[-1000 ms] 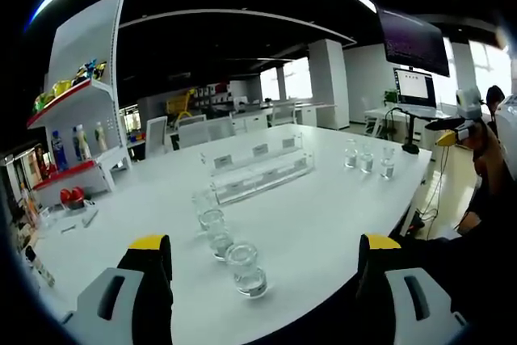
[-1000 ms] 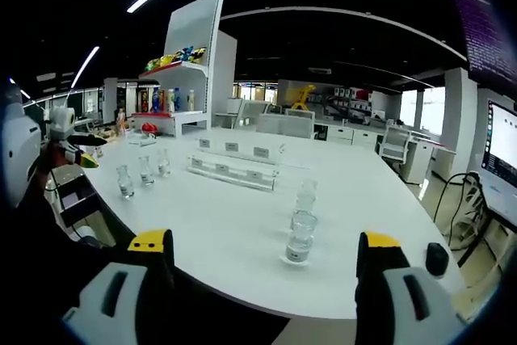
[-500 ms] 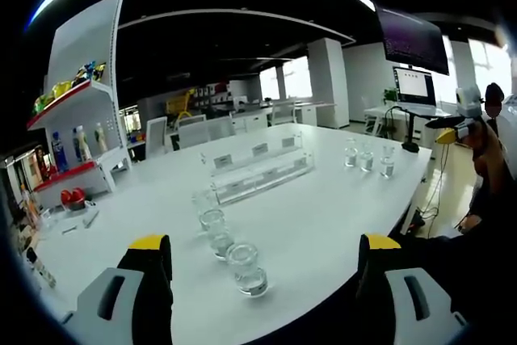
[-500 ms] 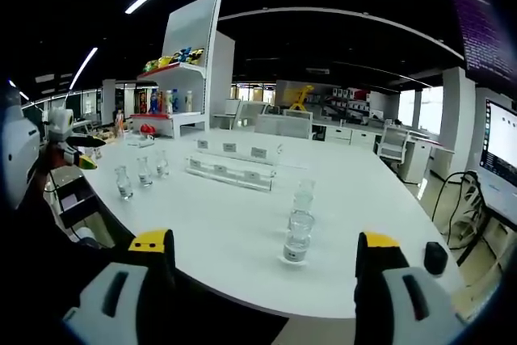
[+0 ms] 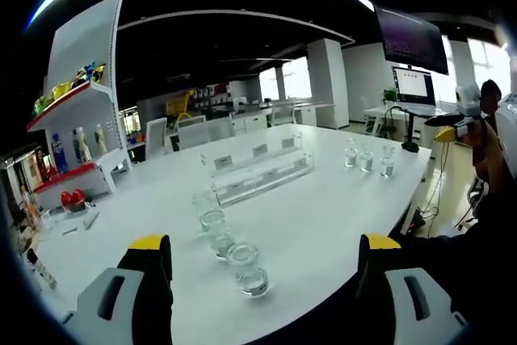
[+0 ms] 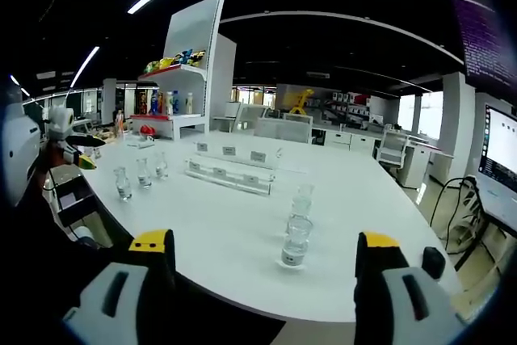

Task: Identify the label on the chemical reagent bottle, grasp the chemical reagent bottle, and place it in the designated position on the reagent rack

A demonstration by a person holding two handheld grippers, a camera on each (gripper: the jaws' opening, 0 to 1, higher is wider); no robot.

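Note:
A clear reagent rack (image 5: 257, 174) with small white labels lies across the middle of the white table (image 5: 323, 224). Three clear glass bottles stand in a row just ahead of my left gripper (image 5: 266, 280), the nearest bottle (image 5: 246, 268) between its open jaws' line of sight. Three more bottles (image 5: 367, 157) stand at the far right edge. In the right gripper view the rack (image 6: 230, 169) sits mid-table, a bottle row (image 6: 296, 228) stands ahead of my open right gripper (image 6: 266, 276), and another trio (image 6: 141, 174) stands at the left. Both grippers hold nothing.
A white shelf unit (image 5: 77, 139) with coloured bottles stands at the table's far left; the same shelf unit (image 6: 190, 78) appears in the right gripper view. A monitor (image 5: 416, 86) stands beyond the right end. The other gripper (image 5: 456, 123) shows at the right edge.
The right gripper view has dropped slightly, so the bottle row sits a little lower and nearer. The left gripper view is almost unchanged.

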